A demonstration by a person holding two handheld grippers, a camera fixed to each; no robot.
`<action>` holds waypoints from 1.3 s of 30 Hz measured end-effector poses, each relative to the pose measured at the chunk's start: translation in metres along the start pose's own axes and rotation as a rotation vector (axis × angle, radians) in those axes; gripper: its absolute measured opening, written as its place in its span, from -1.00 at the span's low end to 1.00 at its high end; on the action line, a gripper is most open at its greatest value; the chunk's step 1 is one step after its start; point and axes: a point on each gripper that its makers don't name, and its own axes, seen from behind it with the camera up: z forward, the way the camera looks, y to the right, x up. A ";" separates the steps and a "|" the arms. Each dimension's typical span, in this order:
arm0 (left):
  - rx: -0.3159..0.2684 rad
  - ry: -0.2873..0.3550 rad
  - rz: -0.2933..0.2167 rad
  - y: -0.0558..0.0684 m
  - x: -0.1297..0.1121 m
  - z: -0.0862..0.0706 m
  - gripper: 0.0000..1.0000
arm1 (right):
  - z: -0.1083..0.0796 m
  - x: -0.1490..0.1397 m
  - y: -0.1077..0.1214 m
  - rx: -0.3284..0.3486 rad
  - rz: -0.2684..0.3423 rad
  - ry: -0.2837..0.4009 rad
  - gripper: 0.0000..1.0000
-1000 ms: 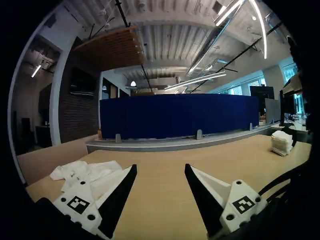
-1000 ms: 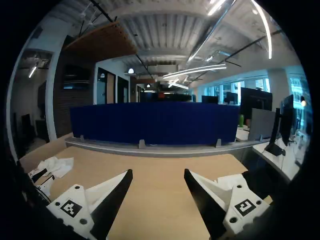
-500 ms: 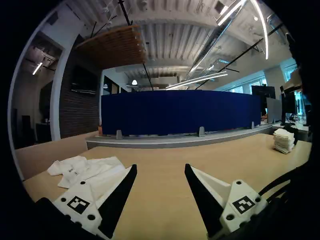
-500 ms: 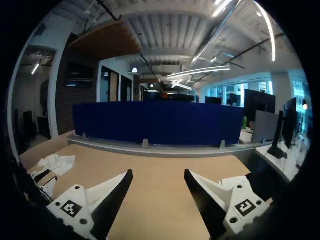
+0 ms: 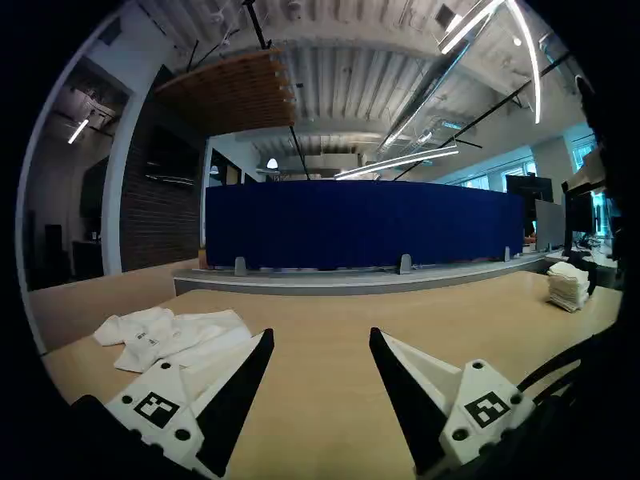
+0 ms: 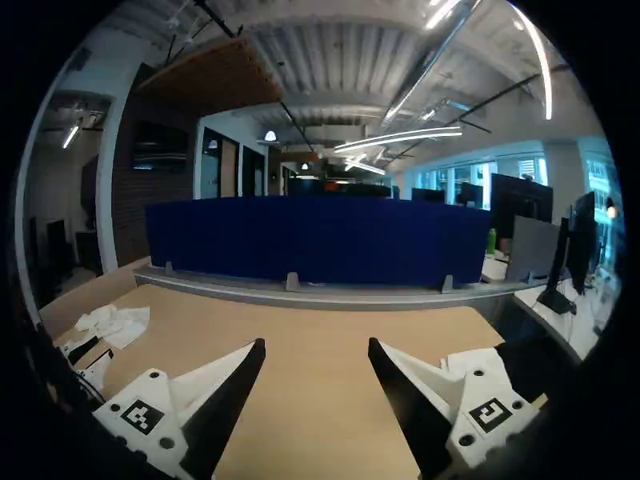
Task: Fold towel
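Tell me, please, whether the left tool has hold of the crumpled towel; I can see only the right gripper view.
Observer: No. In the left gripper view the left tool is open, with bare table showing in its gap.
Operator: Thank you. Where does the towel lie from it?
Observer: The towel lies crumpled on the table ahead and to that view's left. Its near edge is hidden behind the tool's left-hand finger, so I cannot tell whether they touch.
Operator: Is anything else on that table?
Observer: Yes, a neat stack of folded white cloths sits near the table's right edge in the left gripper view.
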 end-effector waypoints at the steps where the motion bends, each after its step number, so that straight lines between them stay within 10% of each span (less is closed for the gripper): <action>1: 0.001 0.000 0.000 0.000 0.000 0.000 0.76 | 0.000 0.000 0.000 0.000 -0.001 -0.001 1.00; 26: 0.004 0.002 -0.001 -0.001 0.001 -0.003 0.98 | -0.007 0.017 0.049 -0.033 0.064 0.091 1.00; 39: 0.004 0.002 -0.001 -0.002 0.001 -0.003 0.98 | -0.006 -0.053 0.107 -0.084 0.048 0.104 1.00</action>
